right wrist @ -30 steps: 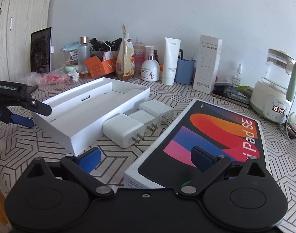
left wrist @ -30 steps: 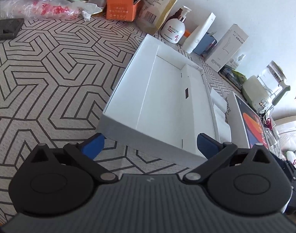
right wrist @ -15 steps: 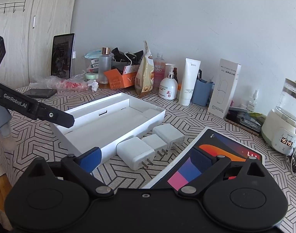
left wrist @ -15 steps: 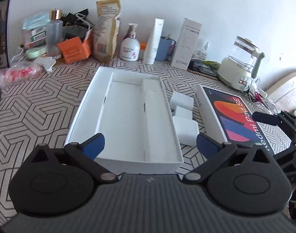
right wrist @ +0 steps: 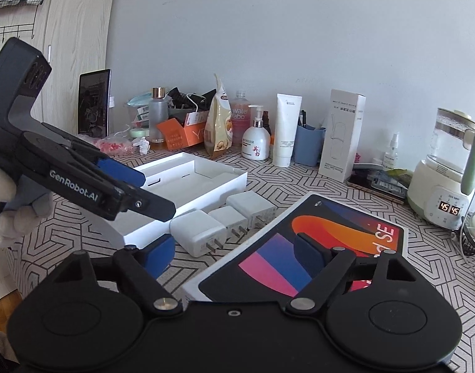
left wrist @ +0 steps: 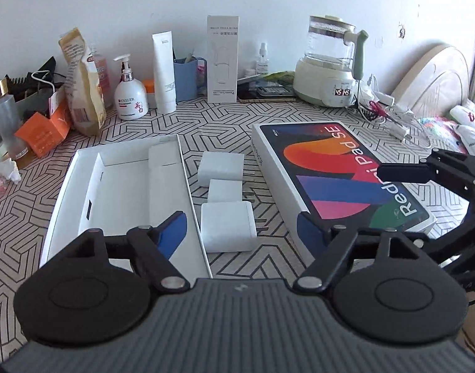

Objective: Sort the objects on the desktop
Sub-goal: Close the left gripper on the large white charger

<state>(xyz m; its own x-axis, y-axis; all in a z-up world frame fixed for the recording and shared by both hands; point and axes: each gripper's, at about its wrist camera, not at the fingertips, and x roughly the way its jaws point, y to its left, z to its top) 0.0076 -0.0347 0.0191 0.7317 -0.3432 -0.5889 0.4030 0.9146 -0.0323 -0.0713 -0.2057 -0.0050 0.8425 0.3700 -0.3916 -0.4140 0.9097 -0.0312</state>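
An open white box tray [left wrist: 81, 186] [right wrist: 231, 183] lies on the patterned table. Three white charger plugs [left wrist: 226, 223] [right wrist: 197, 228] lie in a row between it and a Redmi Pad SE box [left wrist: 330, 168] [right wrist: 315, 242]. My left gripper [left wrist: 242, 233] is open and empty, held above the near end of the tray and the nearest plug. My right gripper [right wrist: 234, 251] is open and empty, above the near corner of the tablet box. The left gripper also shows in the right wrist view [right wrist: 119, 186], and the right gripper's finger shows in the left wrist view [left wrist: 402, 172].
Along the back wall stand an orange carton [left wrist: 39, 133], a snack bag [left wrist: 81, 84], a lotion pump bottle [left wrist: 130, 96], a white tube [left wrist: 164, 71], a blue pen cup [left wrist: 187, 79], a tall white box [left wrist: 222, 59] and an electric kettle [left wrist: 330, 62]. Cables [left wrist: 389, 118] lie at right.
The left gripper has swung right and lifted: its view went from the tray's corner to the whole table. The right gripper has risen and drawn back. Both stay open.
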